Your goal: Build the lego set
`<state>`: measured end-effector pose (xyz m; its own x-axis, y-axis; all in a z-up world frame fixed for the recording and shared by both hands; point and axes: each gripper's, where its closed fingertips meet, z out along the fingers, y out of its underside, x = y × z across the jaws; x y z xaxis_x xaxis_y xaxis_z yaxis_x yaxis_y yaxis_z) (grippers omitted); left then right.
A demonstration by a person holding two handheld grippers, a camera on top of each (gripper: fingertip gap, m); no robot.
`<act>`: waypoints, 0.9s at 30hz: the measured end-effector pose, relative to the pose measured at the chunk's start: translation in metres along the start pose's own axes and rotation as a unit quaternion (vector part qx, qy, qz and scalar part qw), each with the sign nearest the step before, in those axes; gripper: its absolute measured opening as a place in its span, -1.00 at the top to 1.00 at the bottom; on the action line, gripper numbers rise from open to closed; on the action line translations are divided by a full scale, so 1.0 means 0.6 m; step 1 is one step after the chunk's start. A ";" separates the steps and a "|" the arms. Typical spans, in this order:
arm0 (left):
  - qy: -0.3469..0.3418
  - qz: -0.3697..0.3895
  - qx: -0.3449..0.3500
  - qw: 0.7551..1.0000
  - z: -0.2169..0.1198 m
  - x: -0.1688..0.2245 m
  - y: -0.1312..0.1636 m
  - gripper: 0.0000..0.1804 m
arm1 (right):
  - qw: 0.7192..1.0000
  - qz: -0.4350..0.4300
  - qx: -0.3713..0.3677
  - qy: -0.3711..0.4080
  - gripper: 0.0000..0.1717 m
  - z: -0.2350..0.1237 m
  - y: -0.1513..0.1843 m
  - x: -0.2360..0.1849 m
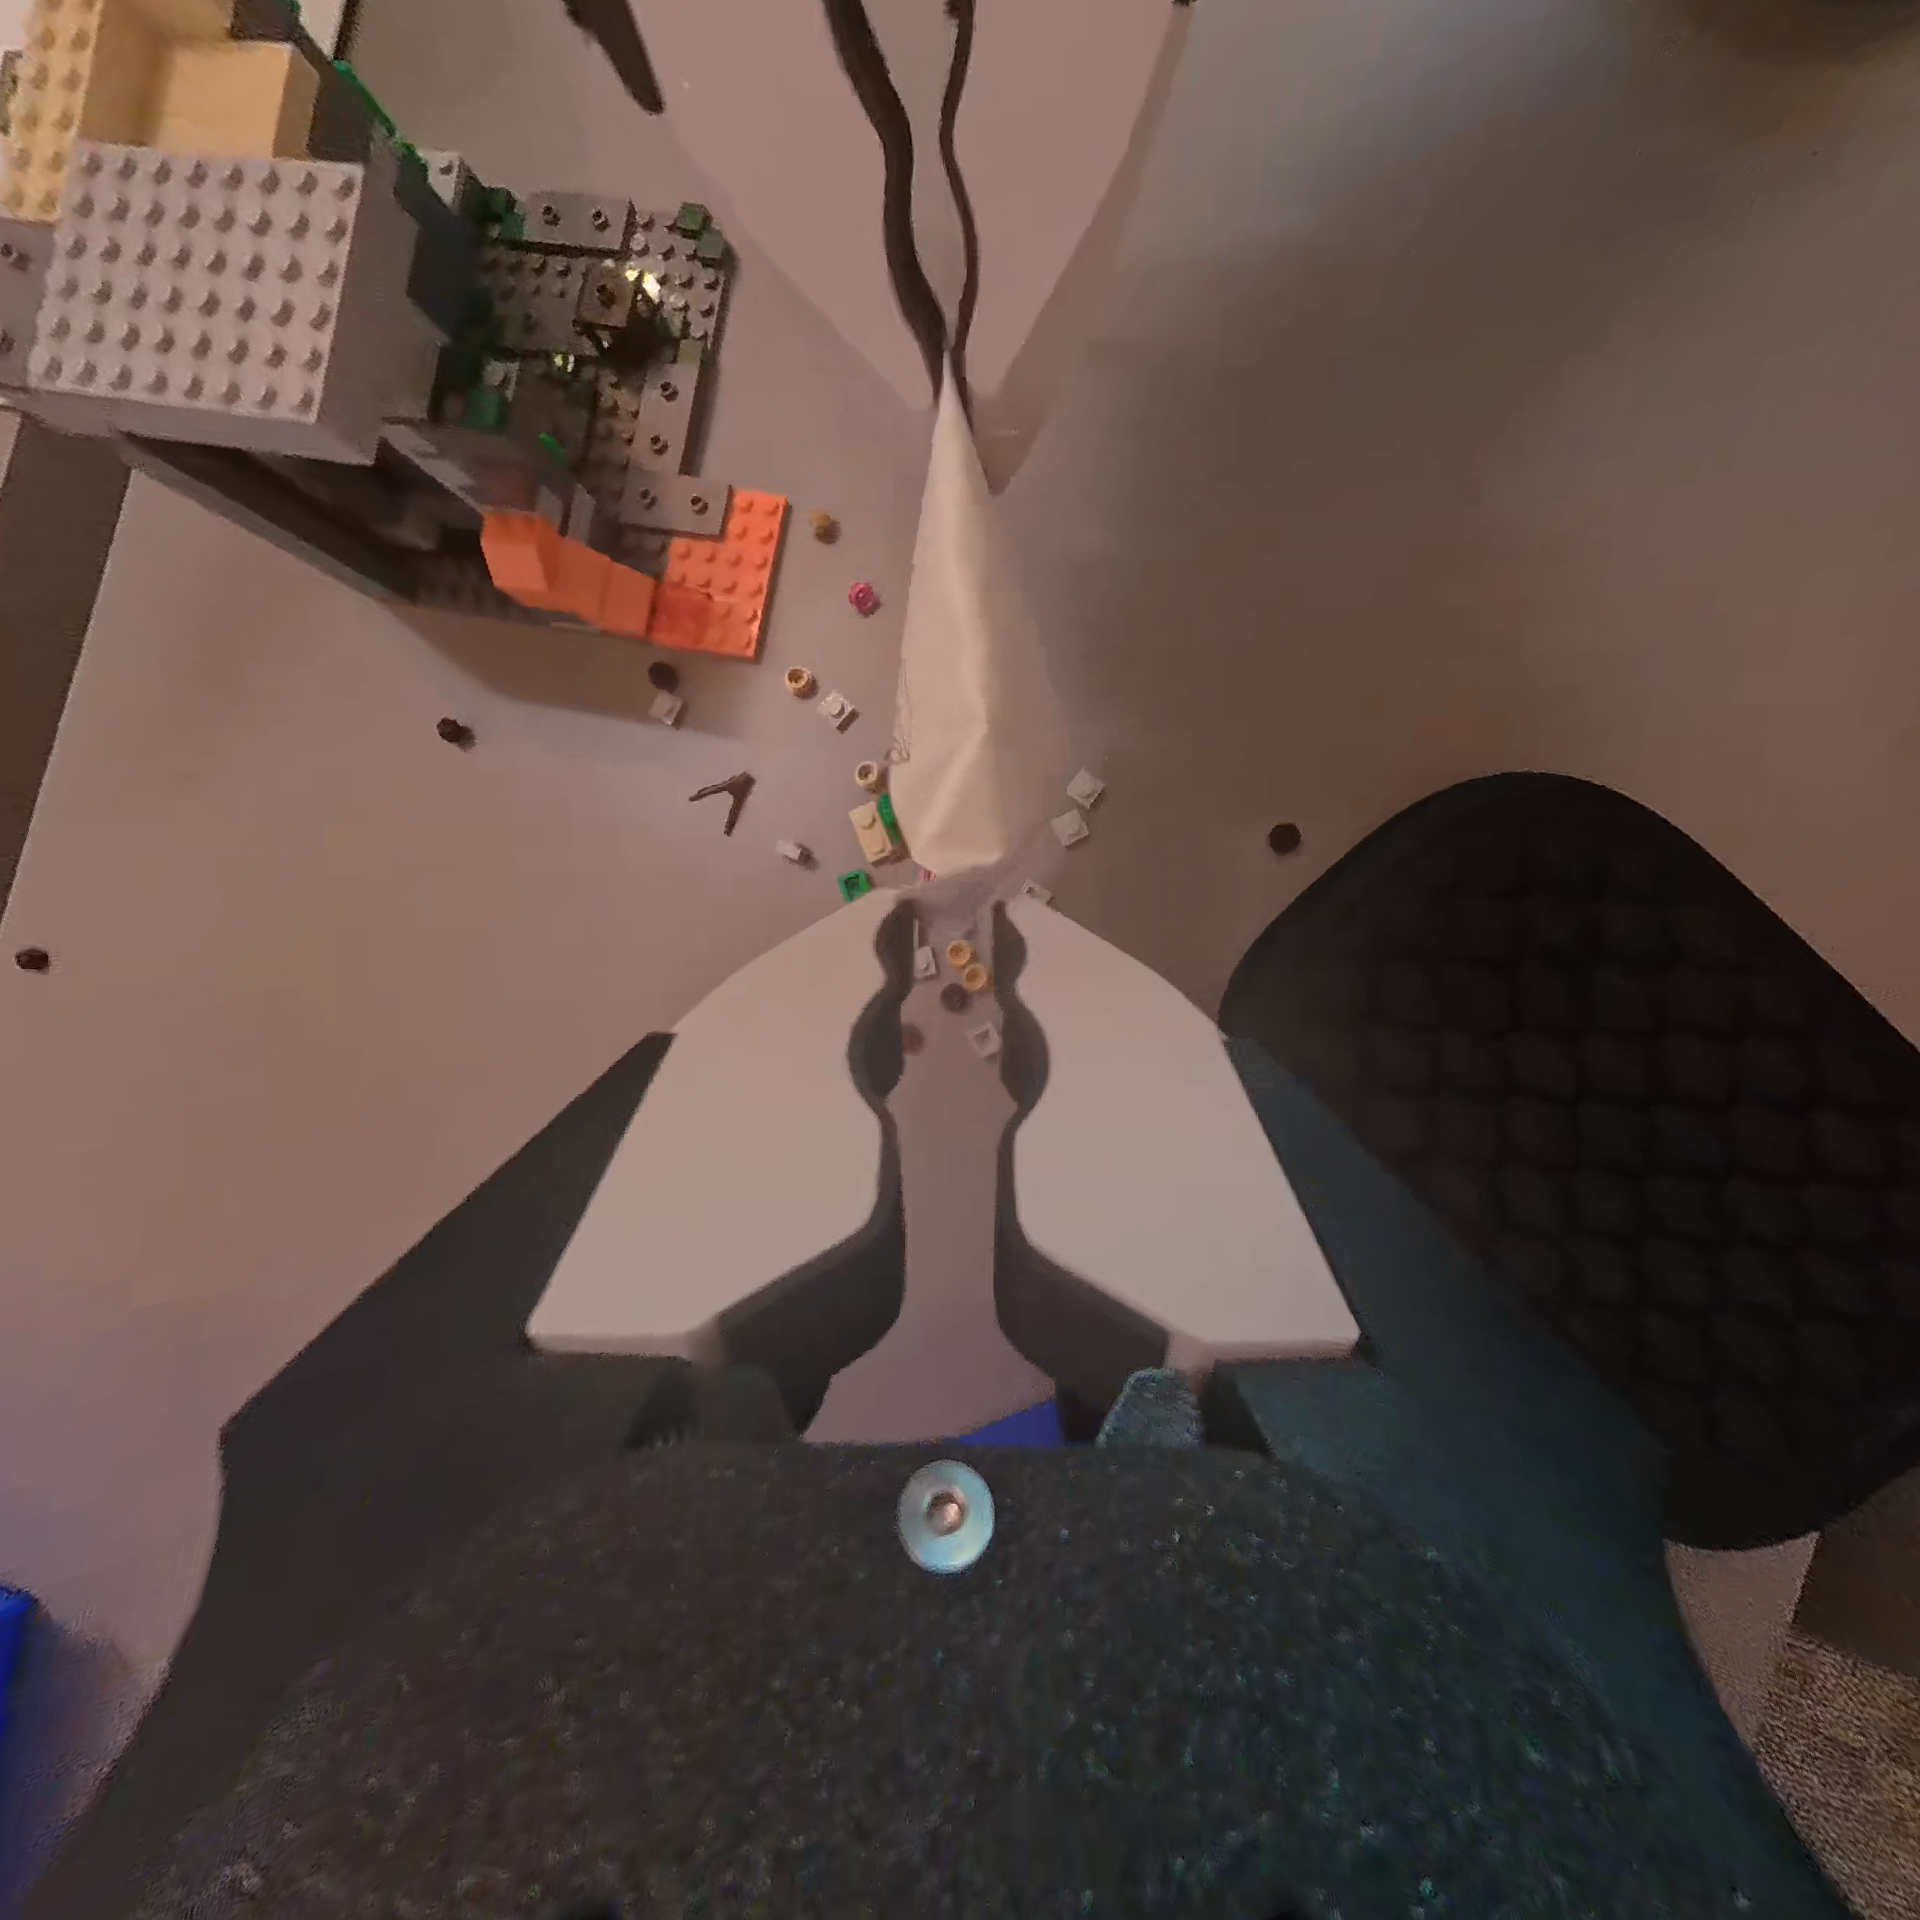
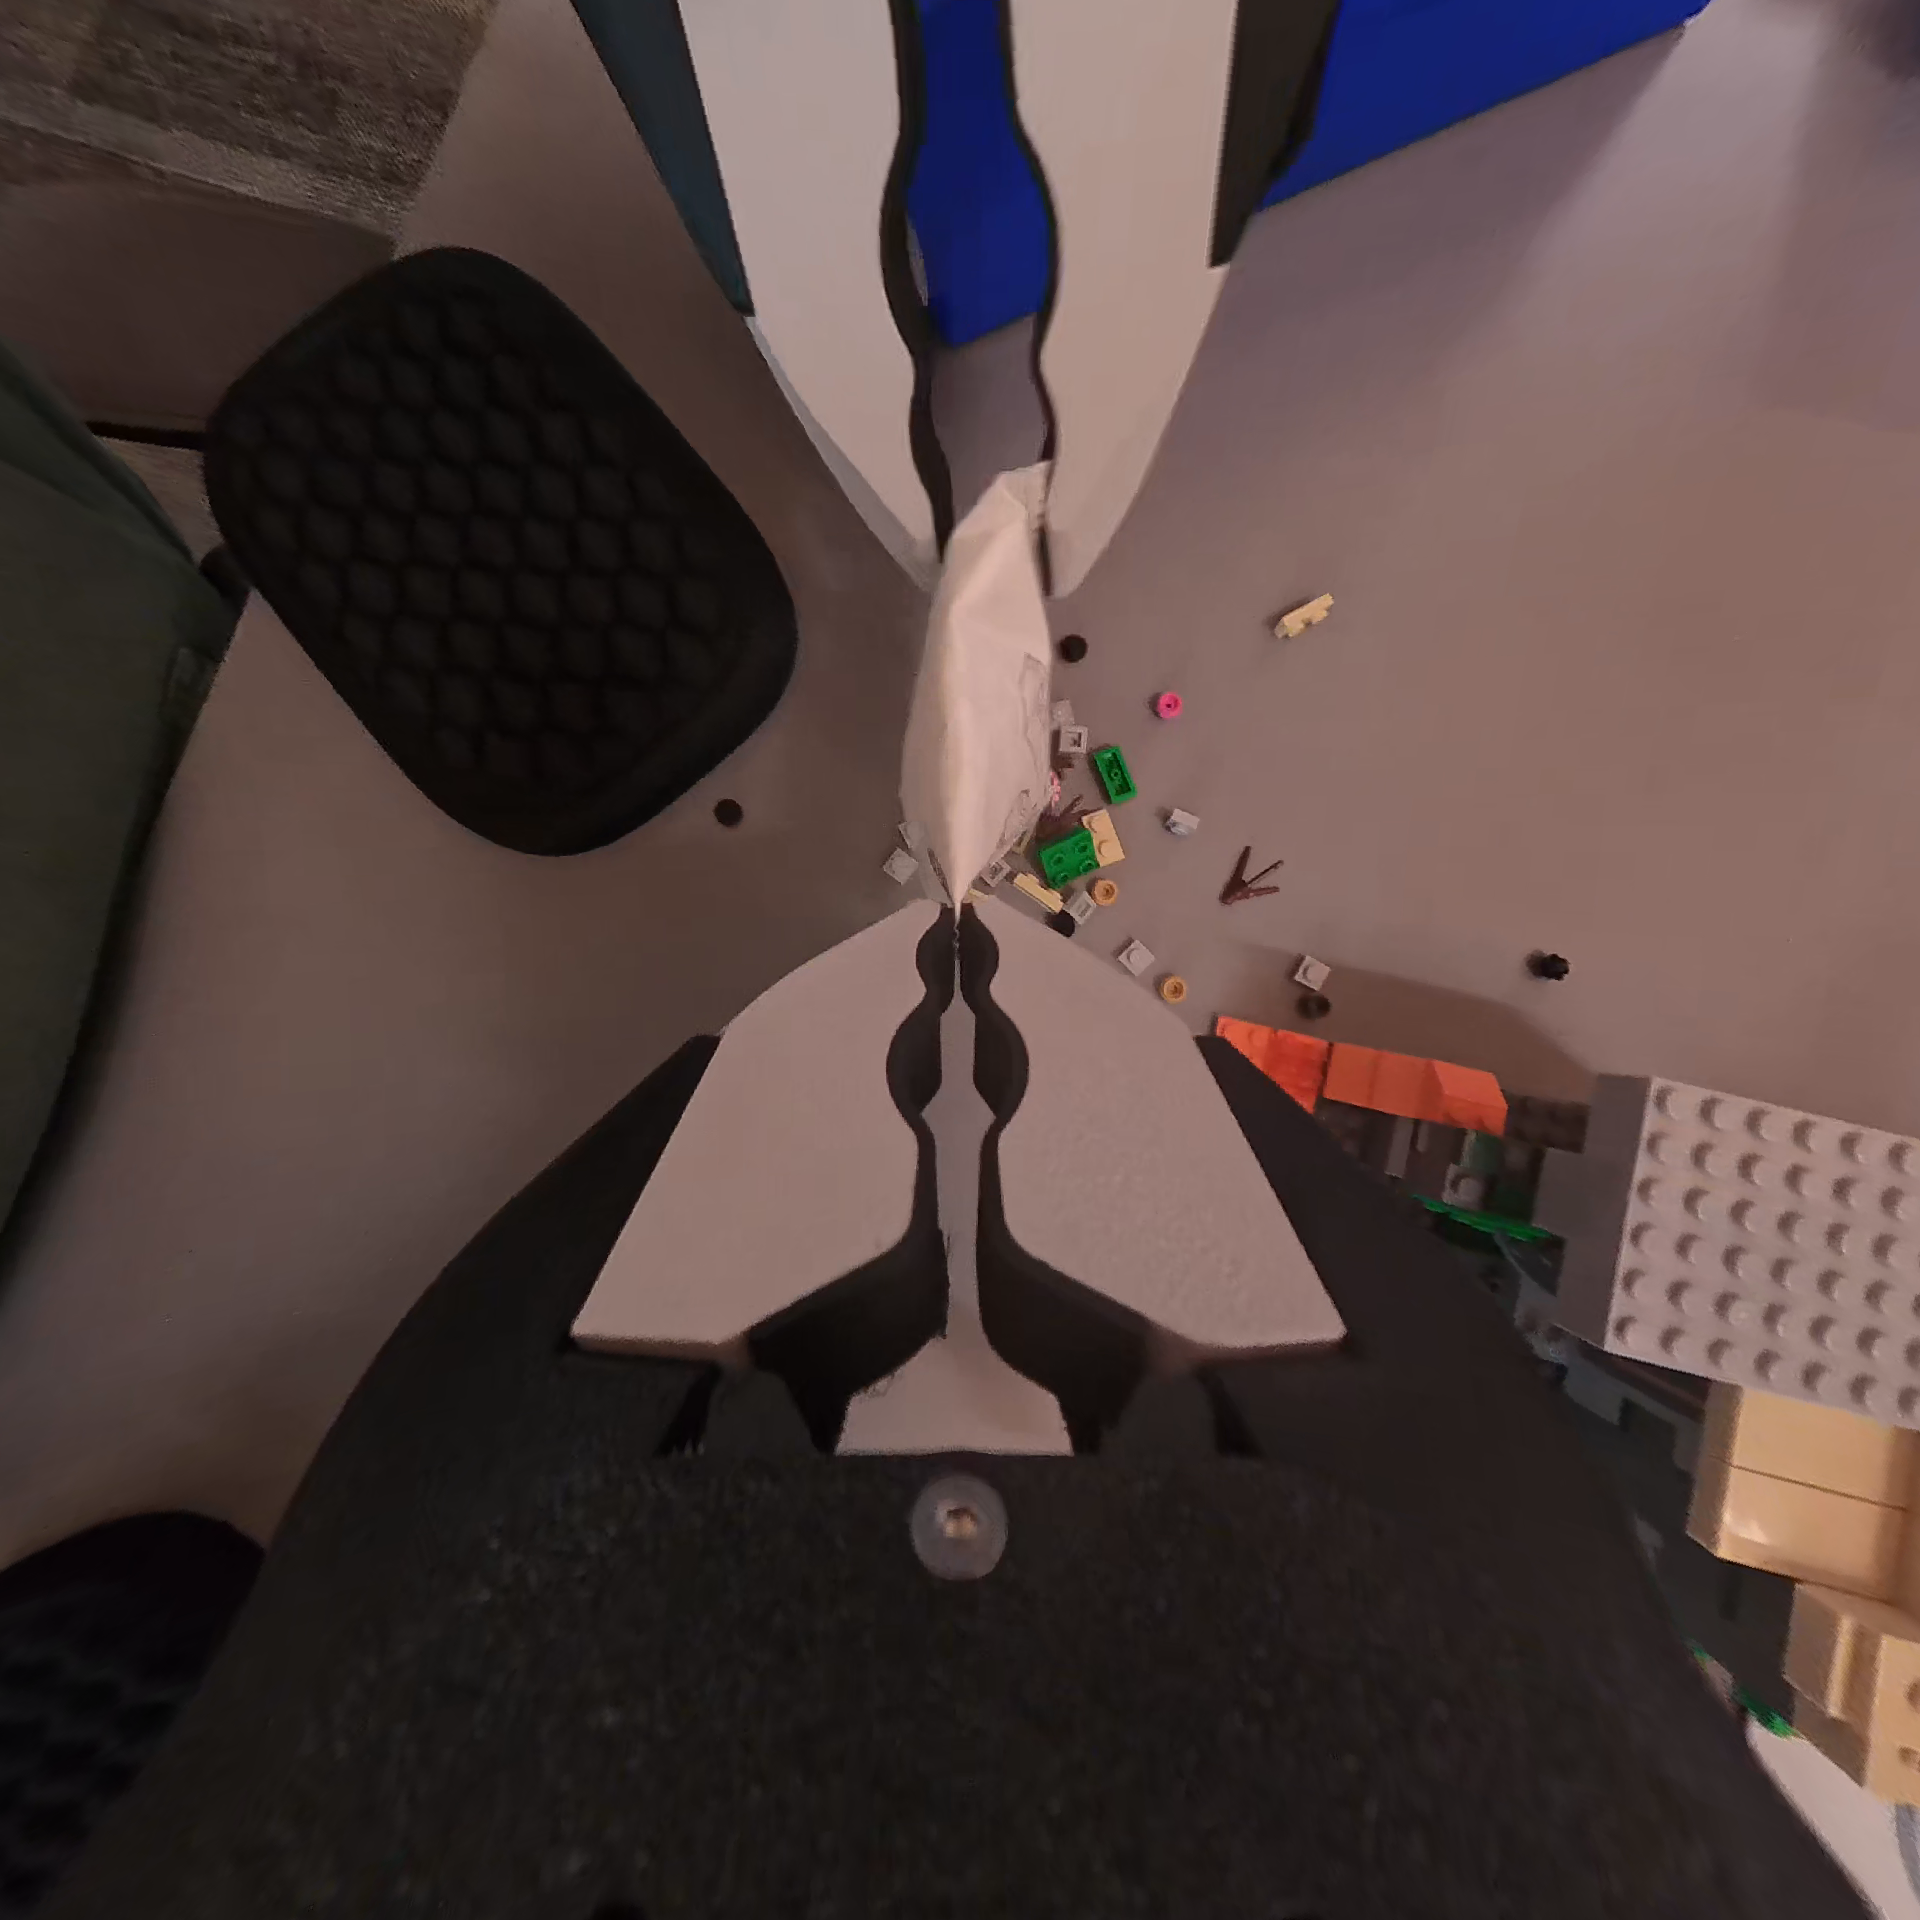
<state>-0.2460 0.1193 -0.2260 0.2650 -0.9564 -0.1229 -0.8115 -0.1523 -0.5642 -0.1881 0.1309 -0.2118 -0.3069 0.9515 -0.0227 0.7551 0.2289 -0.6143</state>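
Pinching a white paper bag (image 1: 971,665) from both ends, well above the grey table (image 1: 1351,520). Clamping the near, crumpled end with the left gripper (image 1: 951,906): tips closed on bunched paper, jaws a little apart behind the tips, with small parts on the table showing through the gap. Clamping the opposite end with the right gripper (image 2: 954,914): jaws almost closed, only a thin flat edge of paper caught between the tips. Hanging stretched between the two tools, creased along its length, touching nothing else.

Lying scattered right beneath the bag: loose toy bricks (image 2: 1070,857) in green, tan, grey and pink, plus a few dark round studs farther out. Standing off to one side: a brick-built model (image 1: 416,416) with grey plates and orange pieces, well apart from the bag. Sitting at the table's other side: a black quilted chair seat (image 2: 488,551). Showing behind the left gripper in the right wrist view: a blue box (image 2: 1455,94).

Judging from the grips, handling this well means:
- favouring the left end, since the bunched paper there probably gives more to bite on than the thin sliver at the right tips;
- matching the pull on both sides, as thin paper probably tears or slips at the thin right-hand edge first;
- holding both tools at a like height, so that whatever may be inside is not sliding toward one end;
- staying clear of the model.
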 end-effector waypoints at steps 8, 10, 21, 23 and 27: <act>0.020 -0.045 0.074 0.996 -0.018 0.006 -0.030 0.99 | 0.996 0.023 0.075 -0.037 0.98 -0.025 -0.015 -0.009; 0.018 -0.060 0.104 0.993 -0.029 0.004 -0.038 0.99 | 0.989 0.033 0.129 -0.063 0.93 -0.040 -0.030 -0.020; 0.038 -0.088 0.142 0.985 -0.034 0.004 -0.054 0.99 | 0.972 0.037 0.225 -0.058 0.88 -0.040 -0.029 -0.015; 0.040 -0.093 0.140 0.985 -0.033 0.002 -0.056 0.99 | 0.972 0.037 0.227 -0.053 0.88 -0.049 -0.026 -0.015; 0.051 -0.112 0.145 0.982 -0.029 0.003 -0.065 0.99 | 0.969 0.051 0.240 -0.031 0.90 -0.071 -0.022 -0.006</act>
<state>-0.2227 0.1191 -0.1898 0.3540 -0.9294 0.1043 -0.5522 -0.2977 -0.7787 -0.1723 0.1330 -0.1701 -0.2905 0.9465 -0.1406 0.4314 -0.0016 -0.9021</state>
